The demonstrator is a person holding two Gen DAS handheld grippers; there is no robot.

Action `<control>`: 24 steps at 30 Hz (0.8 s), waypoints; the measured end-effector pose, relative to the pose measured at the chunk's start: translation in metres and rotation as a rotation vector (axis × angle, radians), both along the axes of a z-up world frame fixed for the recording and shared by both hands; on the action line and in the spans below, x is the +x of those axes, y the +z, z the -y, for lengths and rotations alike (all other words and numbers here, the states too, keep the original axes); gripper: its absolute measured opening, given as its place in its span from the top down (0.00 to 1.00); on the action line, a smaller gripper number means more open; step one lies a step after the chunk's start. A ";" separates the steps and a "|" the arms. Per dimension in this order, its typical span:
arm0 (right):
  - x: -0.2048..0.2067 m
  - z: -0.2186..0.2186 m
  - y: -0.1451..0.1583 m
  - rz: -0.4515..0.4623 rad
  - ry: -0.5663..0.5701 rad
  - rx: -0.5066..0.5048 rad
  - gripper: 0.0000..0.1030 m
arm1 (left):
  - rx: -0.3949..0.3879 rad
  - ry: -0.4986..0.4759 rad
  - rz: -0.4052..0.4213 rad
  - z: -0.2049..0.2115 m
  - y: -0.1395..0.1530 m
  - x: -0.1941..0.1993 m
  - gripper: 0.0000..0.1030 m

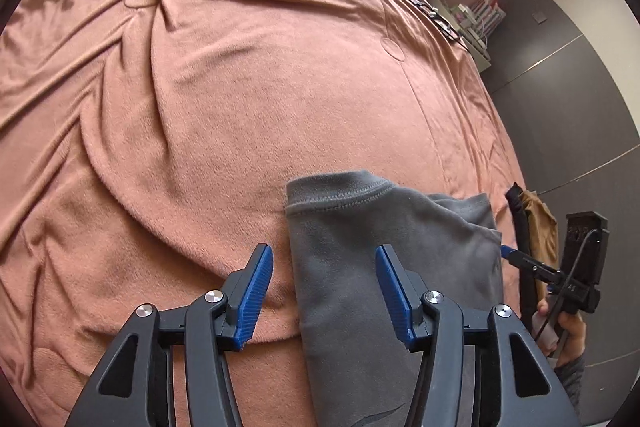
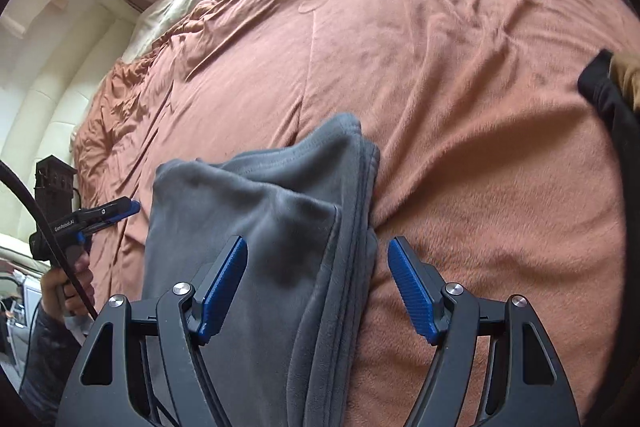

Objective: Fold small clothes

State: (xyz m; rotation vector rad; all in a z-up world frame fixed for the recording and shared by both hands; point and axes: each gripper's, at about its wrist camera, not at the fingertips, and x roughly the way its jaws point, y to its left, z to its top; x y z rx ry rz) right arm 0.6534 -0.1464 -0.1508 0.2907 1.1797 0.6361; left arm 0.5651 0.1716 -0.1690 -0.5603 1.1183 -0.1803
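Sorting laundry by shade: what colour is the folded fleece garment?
Plain dark grey fleece garment, clearest in the right wrist view.

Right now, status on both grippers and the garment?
Left gripper open, empty. Right gripper open, empty. Grey garment folded on the pink blanket. Dark clothes lie off to the side, clear.

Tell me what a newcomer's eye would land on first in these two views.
First, the folded grey fleece garment, lying in a layered stack on the wide, rumpled salmon-pink plush blanket that fills both views. Next, the blue ribbed pads of the left gripper and the right gripper, both spread open above the garment and holding nothing. At the blanket's right edge lies a black and tan piece of clothing.
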 end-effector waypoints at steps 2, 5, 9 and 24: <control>0.005 0.005 -0.010 -0.029 -0.001 0.031 0.31 | -0.018 -0.015 -0.007 0.003 -0.005 -0.001 0.46; 0.009 0.012 -0.023 -0.066 -0.002 0.077 0.31 | -0.045 -0.030 -0.016 0.007 -0.012 0.000 0.46; 0.013 0.023 -0.028 -0.087 0.017 0.180 0.32 | -0.076 -0.059 -0.028 0.012 -0.023 0.001 0.46; 0.035 0.028 -0.064 -0.121 0.009 0.274 0.59 | -0.190 -0.005 -0.027 0.009 -0.053 0.020 0.66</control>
